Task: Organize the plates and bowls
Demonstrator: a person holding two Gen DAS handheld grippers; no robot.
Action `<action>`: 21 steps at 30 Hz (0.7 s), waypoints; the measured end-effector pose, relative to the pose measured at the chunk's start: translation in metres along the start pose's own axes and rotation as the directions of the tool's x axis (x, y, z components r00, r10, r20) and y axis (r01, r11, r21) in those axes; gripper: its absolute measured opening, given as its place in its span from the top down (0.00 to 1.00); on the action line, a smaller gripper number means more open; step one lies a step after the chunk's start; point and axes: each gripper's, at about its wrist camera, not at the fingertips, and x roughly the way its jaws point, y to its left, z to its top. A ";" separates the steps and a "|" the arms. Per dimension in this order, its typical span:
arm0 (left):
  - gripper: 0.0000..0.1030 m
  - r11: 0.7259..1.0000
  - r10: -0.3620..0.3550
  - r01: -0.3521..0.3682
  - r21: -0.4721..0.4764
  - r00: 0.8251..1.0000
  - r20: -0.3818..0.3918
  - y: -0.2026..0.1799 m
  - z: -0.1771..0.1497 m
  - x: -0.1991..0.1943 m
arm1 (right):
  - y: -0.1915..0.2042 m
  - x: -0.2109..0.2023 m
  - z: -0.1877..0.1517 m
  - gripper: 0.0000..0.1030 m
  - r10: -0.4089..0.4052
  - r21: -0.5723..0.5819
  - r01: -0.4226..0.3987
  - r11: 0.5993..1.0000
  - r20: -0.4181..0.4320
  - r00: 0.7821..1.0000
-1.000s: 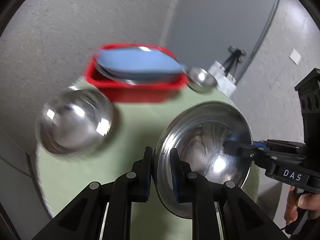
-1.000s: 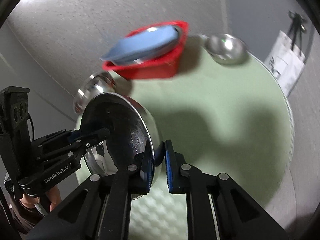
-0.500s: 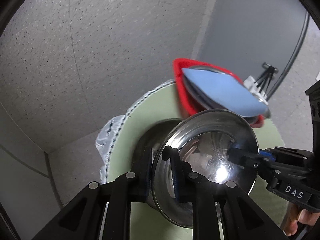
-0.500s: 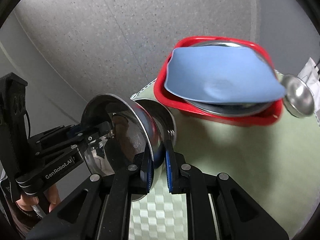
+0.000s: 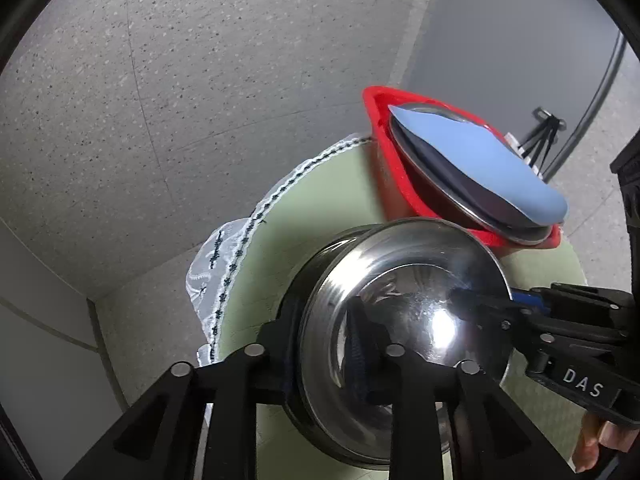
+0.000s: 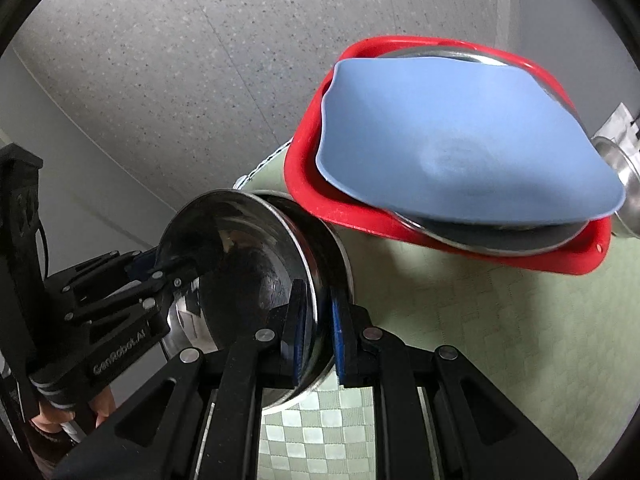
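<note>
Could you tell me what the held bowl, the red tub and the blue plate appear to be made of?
The held bowl looks like polished steel: mirror reflections and bright glare. The red tub seems to be plastic: uniform glossy colour and a rounded moulded rim. The blue plate has a matte, even surface, probably plastic or melamine; I cannot be sure.

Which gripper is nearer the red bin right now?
Right. The right gripper pinches the steel bowl rim on the side beside the red bin; the left gripper grips the far rim.
</note>
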 end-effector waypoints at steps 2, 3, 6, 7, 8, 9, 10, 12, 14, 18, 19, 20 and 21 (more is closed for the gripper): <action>0.78 1.000 -0.003 0.003 -0.008 1.000 0.003 0.003 -0.002 0.000 | 0.003 0.001 0.000 0.85 -0.003 -0.006 0.003 1.000 -0.002 1.000; 0.78 1.000 -0.003 0.003 -0.012 1.000 0.004 0.002 -0.004 -0.002 | 0.004 0.000 -0.001 0.81 0.005 -0.008 -0.005 1.000 -0.001 1.000; 0.76 1.000 0.010 -0.010 -0.022 1.000 0.004 0.000 -0.008 -0.006 | 0.005 0.000 0.001 0.72 0.022 -0.012 -0.022 1.000 -0.001 1.000; 0.75 1.000 0.009 -0.009 -0.026 1.000 0.005 0.000 -0.010 -0.006 | 0.006 -0.002 0.001 0.68 0.028 -0.015 -0.028 0.999 0.002 1.000; 0.73 1.000 0.010 -0.010 -0.029 1.000 0.006 0.000 -0.011 -0.008 | 0.007 -0.004 0.000 0.65 0.037 -0.017 -0.037 0.999 0.004 0.999; 0.70 0.999 0.014 -0.014 -0.032 1.000 0.007 -0.001 -0.012 -0.008 | 0.009 -0.006 0.000 0.61 0.046 -0.026 -0.046 0.999 0.009 0.999; 0.69 0.999 0.016 -0.016 -0.034 1.000 0.007 -0.002 -0.013 -0.010 | 0.009 -0.007 -0.001 0.58 0.048 -0.033 -0.048 0.998 0.011 0.999; 0.62 0.999 0.019 -0.019 -0.049 1.000 0.012 -0.004 -0.015 -0.013 | 0.008 -0.010 -0.002 0.56 0.059 -0.035 -0.058 0.998 0.021 0.998; 0.55 0.998 0.019 -0.018 -0.062 1.000 0.014 -0.006 -0.017 -0.017 | 0.005 -0.014 -0.004 0.55 0.064 -0.035 -0.063 0.997 0.028 0.998; 0.41 0.995 0.070 -0.067 -0.075 0.996 0.046 -0.019 -0.023 -0.030 | -0.004 -0.027 -0.008 0.52 0.082 -0.047 -0.079 0.996 0.058 0.995; 0.39 0.993 0.092 -0.087 -0.085 0.994 0.058 -0.023 -0.025 -0.036 | -0.009 -0.034 -0.010 0.51 0.086 -0.051 -0.082 0.995 0.071 0.994; 0.37 0.990 0.113 -0.106 -0.094 0.992 0.065 -0.027 -0.026 -0.040 | -0.015 -0.042 -0.014 0.50 0.092 -0.056 -0.087 0.995 0.084 0.992; 0.37 0.986 0.142 -0.133 -0.105 0.986 0.087 -0.035 -0.030 -0.050 | -0.019 -0.050 -0.017 0.50 0.089 -0.068 -0.082 0.994 0.096 0.991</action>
